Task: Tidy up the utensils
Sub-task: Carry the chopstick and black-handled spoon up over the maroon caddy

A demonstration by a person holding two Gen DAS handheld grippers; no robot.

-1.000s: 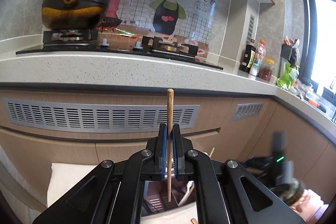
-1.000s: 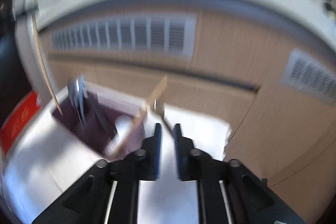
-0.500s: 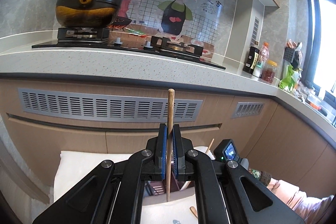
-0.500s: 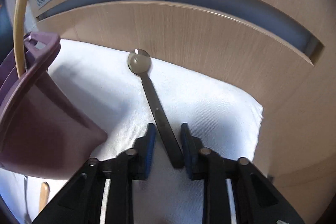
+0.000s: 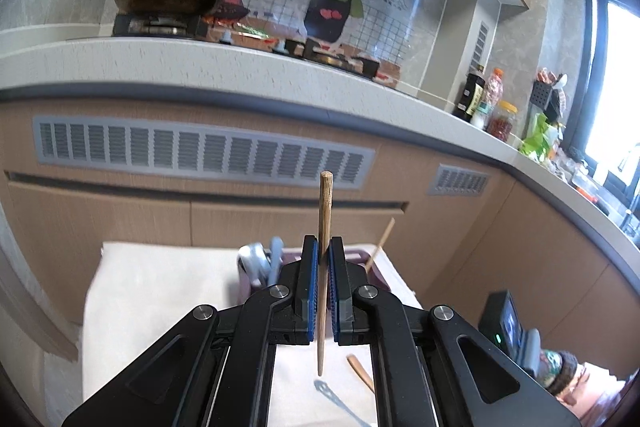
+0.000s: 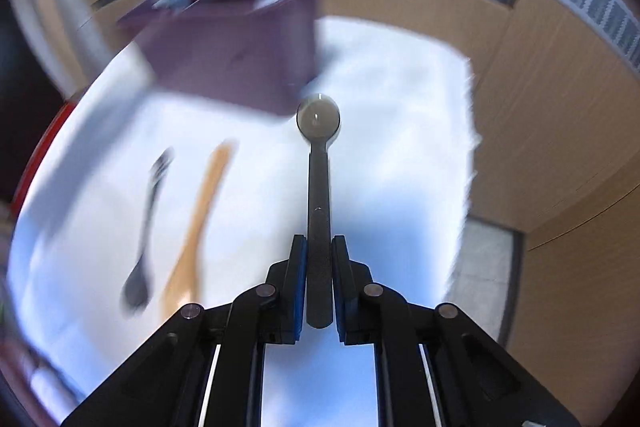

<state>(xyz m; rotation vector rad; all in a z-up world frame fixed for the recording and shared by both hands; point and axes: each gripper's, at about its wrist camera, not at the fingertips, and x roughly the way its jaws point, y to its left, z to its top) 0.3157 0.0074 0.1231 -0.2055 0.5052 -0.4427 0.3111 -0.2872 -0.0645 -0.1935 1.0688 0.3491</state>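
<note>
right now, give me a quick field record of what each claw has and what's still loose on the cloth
left claw: shut on a wooden chopstick, held upright
right claw: shut on the handle of a metal spoon, bowl pointing away
holder: purple utensil bin on the white cloth, already holding some utensils
loose on cloth: dark fork, wooden spoon
image quality: right wrist view is motion-blurred
</note>
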